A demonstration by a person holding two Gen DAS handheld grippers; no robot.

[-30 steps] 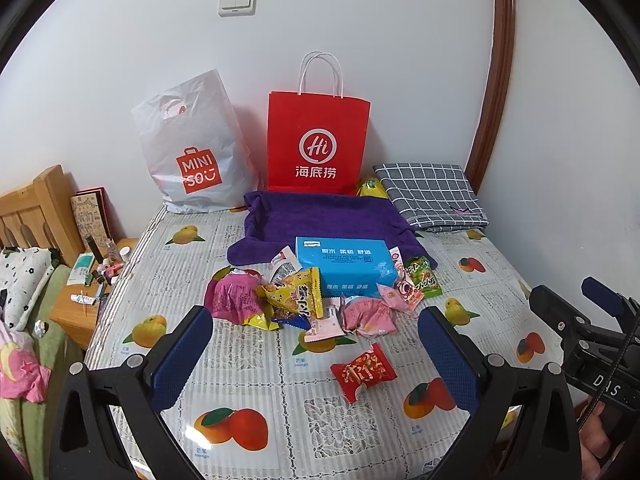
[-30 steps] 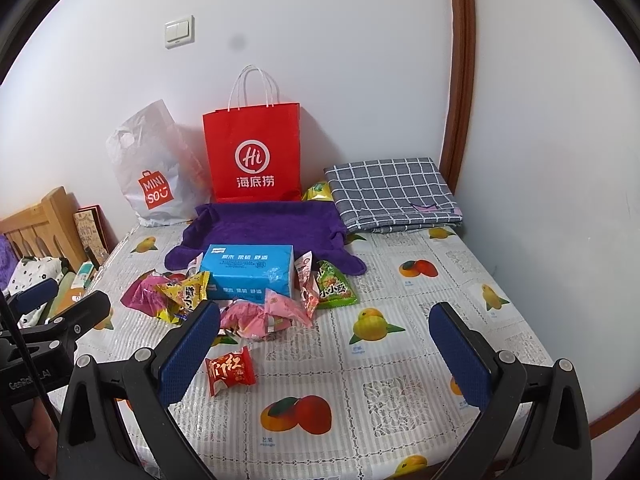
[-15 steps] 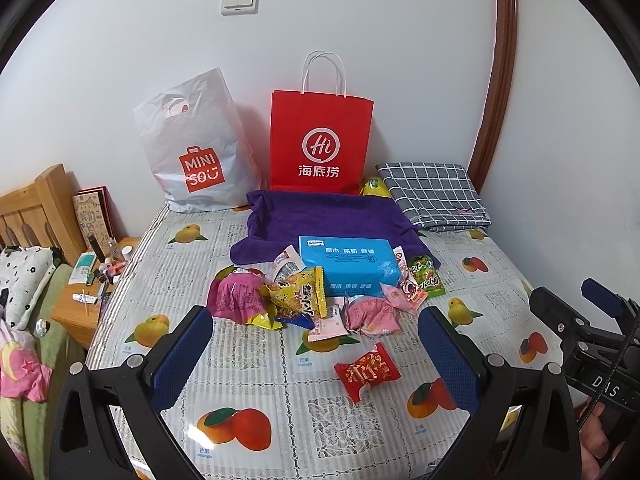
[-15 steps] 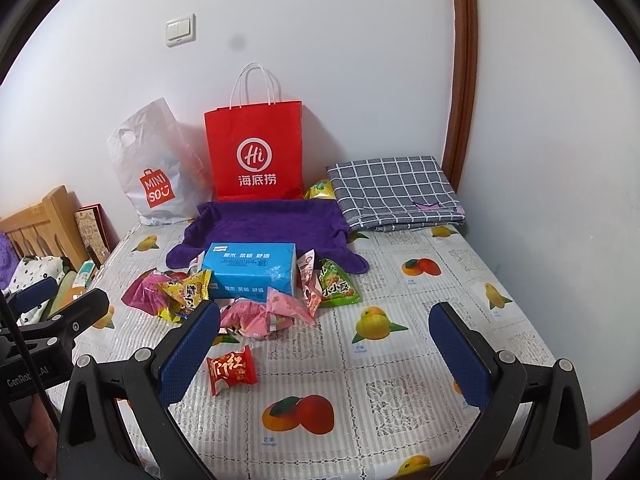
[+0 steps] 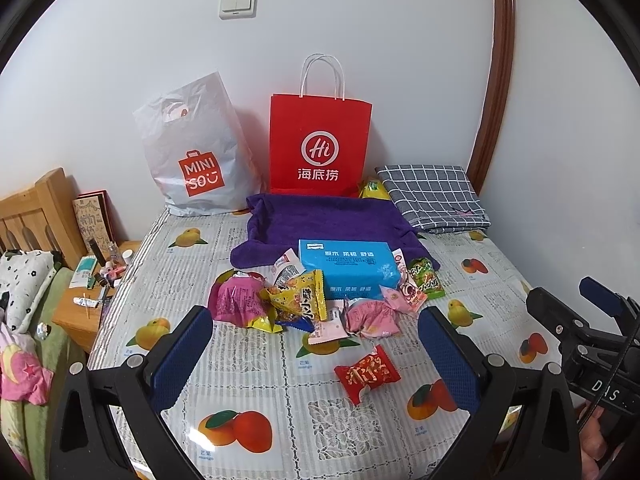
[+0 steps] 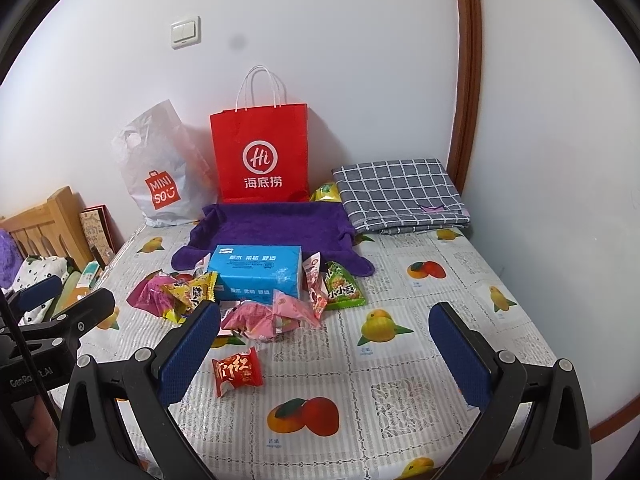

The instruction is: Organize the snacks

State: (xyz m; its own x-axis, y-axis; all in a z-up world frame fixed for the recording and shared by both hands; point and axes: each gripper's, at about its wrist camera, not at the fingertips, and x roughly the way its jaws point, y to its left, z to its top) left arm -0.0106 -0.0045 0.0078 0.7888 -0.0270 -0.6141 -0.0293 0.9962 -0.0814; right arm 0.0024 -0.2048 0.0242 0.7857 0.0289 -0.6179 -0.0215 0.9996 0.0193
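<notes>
Left wrist view shows me the snacks (image 5: 320, 304) lying loose on the table (image 5: 256, 376), in front of the blue tissue box (image 5: 348, 268) and purple towel (image 5: 320, 220). I judge nothing is sorted yet. Left gripper (image 5: 316, 356) and right gripper (image 6: 324, 356) both hang wide apart, empty, above the near edge.

Against the wall (image 5: 360, 20) stand a red bag (image 5: 320, 148) and a white bag (image 5: 196, 152); right of them lies a checked cloth (image 5: 432, 196).
</notes>
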